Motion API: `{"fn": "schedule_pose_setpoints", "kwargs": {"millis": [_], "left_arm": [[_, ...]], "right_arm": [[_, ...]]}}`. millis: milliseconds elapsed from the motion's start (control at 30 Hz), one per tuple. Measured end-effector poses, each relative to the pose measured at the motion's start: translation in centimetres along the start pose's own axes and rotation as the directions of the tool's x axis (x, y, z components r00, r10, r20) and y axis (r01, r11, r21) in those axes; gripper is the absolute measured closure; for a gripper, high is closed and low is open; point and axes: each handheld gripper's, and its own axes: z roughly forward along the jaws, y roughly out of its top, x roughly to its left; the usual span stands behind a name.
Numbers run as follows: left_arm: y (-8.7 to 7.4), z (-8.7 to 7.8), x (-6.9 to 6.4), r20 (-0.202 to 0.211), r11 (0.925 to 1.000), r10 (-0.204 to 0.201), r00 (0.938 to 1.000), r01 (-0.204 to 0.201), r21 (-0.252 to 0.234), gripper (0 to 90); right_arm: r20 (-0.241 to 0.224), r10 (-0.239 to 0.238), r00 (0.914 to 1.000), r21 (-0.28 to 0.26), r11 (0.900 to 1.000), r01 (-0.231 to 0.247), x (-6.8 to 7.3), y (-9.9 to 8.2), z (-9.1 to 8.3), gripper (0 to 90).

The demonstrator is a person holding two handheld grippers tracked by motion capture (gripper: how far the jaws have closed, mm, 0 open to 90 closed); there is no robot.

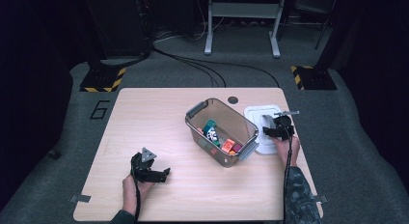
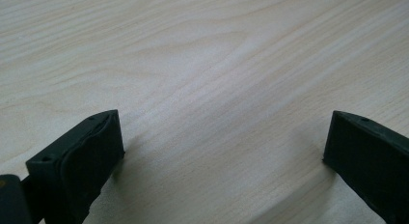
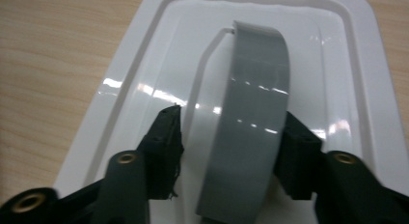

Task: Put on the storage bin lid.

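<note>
A white lid (image 1: pixel 254 112) lies flat on the table to the right of a clear plastic bin (image 1: pixel 193 119). The lid (image 3: pixel 159 55) carries an arched grey handle (image 3: pixel 258 103). My right gripper (image 3: pixel 231 122) straddles that handle: the right pad touches its side, while a strip of white lid shows between the left pad and the handle. In the high view the right gripper (image 1: pixel 276 130) sits over the lid's middle. My left gripper (image 1: pixel 161 175) rests near the table's front left, and its jaws (image 2: pixel 222 137) stand wide open over bare wood with nothing between them.
The bin holds several small colourful toys (image 1: pixel 217 137) and has grey latches at its ends. A dark round grommet (image 1: pixel 233 100) sits near the table's far edge. Metal stand legs and cables lie on the floor beyond the table.
</note>
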Motion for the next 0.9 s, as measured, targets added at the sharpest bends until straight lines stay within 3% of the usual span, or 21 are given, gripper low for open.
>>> {"fn": "schedule_pose_setpoints", "kwargs": {"millis": [33,167,300,333,633,667,900], "left_arm": [[0.0,0.0,0.0,0.001,1.0000,0.002,1.0000,-0.002,0.001,0.2],[0.0,0.0,0.0,0.001,1.0000,0.003,1.0000,-0.003,0.002,0.2],[0.0,0.0,0.0,0.000,1.0000,0.002,1.0000,-0.002,0.001,0.2],[0.0,0.0,0.0,0.001,1.0000,0.004,1.0000,-0.004,0.002,0.2],[0.0,0.0,0.0,0.001,1.0000,0.004,1.0000,-0.004,0.002,0.2],[0.0,0.0,0.0,0.000,1.0000,0.002,1.0000,-0.002,0.001,0.2],[0.0,0.0,-0.1,0.001,1.0000,0.003,1.0000,-0.003,-0.004,0.4]], "right_arm": [[-0.002,0.014,0.9999,-0.005,0.9999,-0.014,-0.2,0.1,0.0,61.5],[-0.017,0.031,0.9994,-0.009,0.9995,-0.031,-1.0,0.3,-0.2,66.3],[-0.023,0.037,0.9990,-0.014,0.9992,-0.038,-0.8,0.5,-0.3,66.8],[-0.021,0.012,0.9997,-0.014,0.9998,-0.013,-0.9,0.5,-0.3,66.9],[-0.035,0.000,0.9994,-0.020,0.9998,-0.001,-0.9,0.7,-0.7,67.1],[-0.039,-0.026,0.9989,-0.024,0.9994,0.025,-1.0,0.8,-1.0,67.1],[-0.056,-0.013,0.9984,-0.049,0.9987,0.010,-1.3,1.9,-2.1,67.1]]}}
